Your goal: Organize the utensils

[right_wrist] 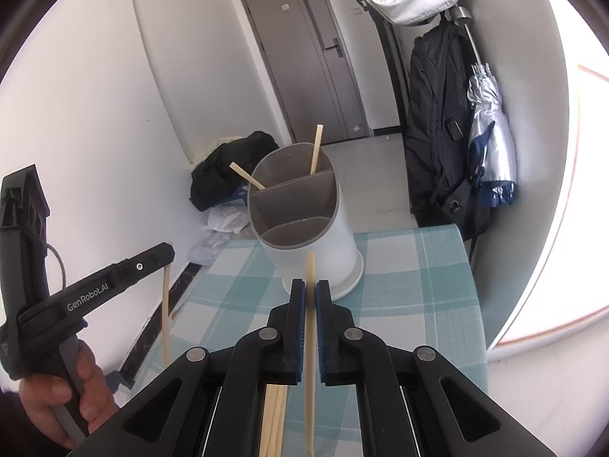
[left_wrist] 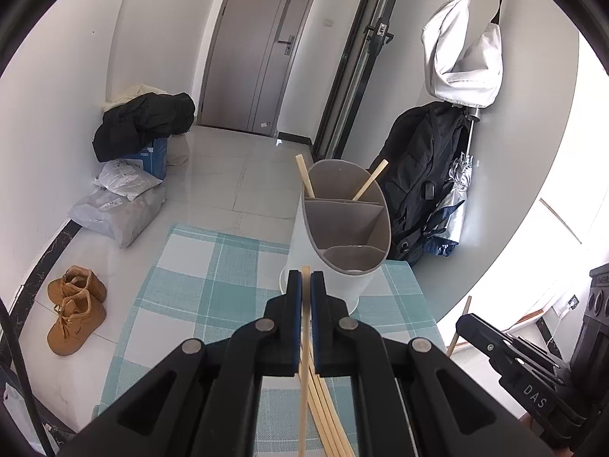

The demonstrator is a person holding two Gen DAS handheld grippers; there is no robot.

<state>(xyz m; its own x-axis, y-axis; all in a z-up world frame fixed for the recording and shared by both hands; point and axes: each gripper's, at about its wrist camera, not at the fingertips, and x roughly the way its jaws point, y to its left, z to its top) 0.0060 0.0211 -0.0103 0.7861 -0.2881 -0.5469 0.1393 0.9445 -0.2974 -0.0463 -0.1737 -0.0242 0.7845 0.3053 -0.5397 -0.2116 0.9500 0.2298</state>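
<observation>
The left tool [left_wrist: 306, 283] is gripping a single chopstick [left_wrist: 304, 327] between its closed blue pads; the stick is passing through the jaws, its tip showing just above them; in the right wrist view this stick [right_wrist: 165, 312] is hanging down from the left tool [right_wrist: 161, 253], whose handle a hand [right_wrist: 57, 388] is holding. The right tool [right_wrist: 311, 293] is likewise clamped on its own chopstick [right_wrist: 310, 327], the upper end poking out above the fingertips toward the holder; in the left wrist view only part of the right tool [left_wrist: 495, 346] is showing at the lower right, with a stick below it. A white utensil holder [left_wrist: 342, 236] with a grey inside is standing on the counter [left_wrist: 198, 285], which is covered by a teal and white checked cloth; the holder is divided into three compartments, and two chopsticks [left_wrist: 304, 175] are leaning in the far one, one to each side; the middle and near compartments are showing nothing inside. A bundle of loose chopsticks [left_wrist: 323, 411] is lying on the cloth beneath the left tool; the same bundle [right_wrist: 274, 419] is appearing under the right tool. Beyond the counter a black backpack [left_wrist: 426, 175] is standing against the wall; a pair of tan boots [left_wrist: 74, 308] is sitting on the floor.
</observation>
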